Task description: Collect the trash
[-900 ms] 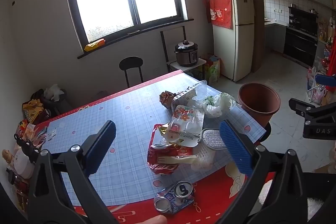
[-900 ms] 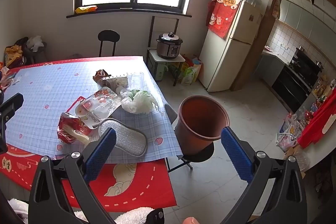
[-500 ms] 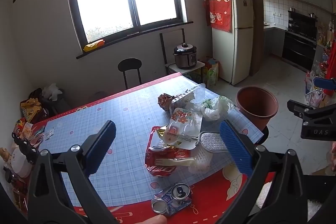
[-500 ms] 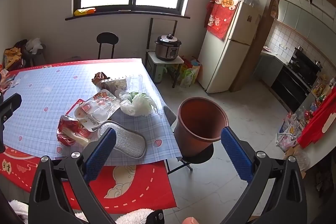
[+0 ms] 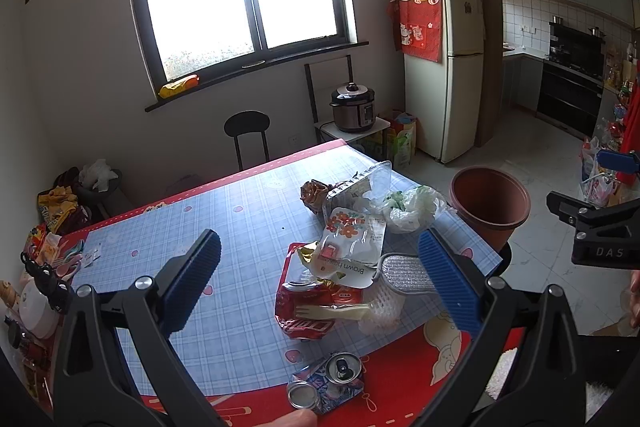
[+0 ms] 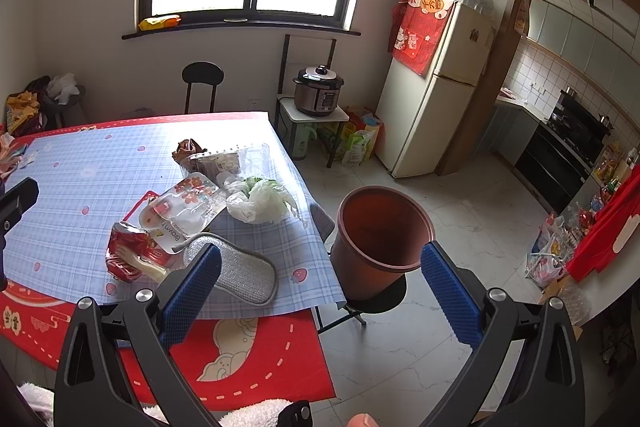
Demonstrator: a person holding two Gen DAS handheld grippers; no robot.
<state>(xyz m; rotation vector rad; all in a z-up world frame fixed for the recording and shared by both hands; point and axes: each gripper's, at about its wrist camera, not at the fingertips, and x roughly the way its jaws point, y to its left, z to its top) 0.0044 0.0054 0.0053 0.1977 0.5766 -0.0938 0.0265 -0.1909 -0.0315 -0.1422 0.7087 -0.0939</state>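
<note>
Kitchen-dining room, table [image 5: 208,239] under blue plaid cloth with red border. Trash pile at table's corner nearest the brown bin [image 6: 380,235]: one red wrapper [image 5: 308,311], one white pouch [image 5: 348,247], one plastic bag [image 5: 412,203], two crushed cans [image 5: 328,379]. Bin sits on stool beside table. Left gripper [image 5: 320,287] and right gripper [image 6: 320,291] both spread wide, empty.

Both wrist views look down from above the near table [image 5: 240,227] edge, sharing the trash pile and bin [image 6: 380,231].
</note>
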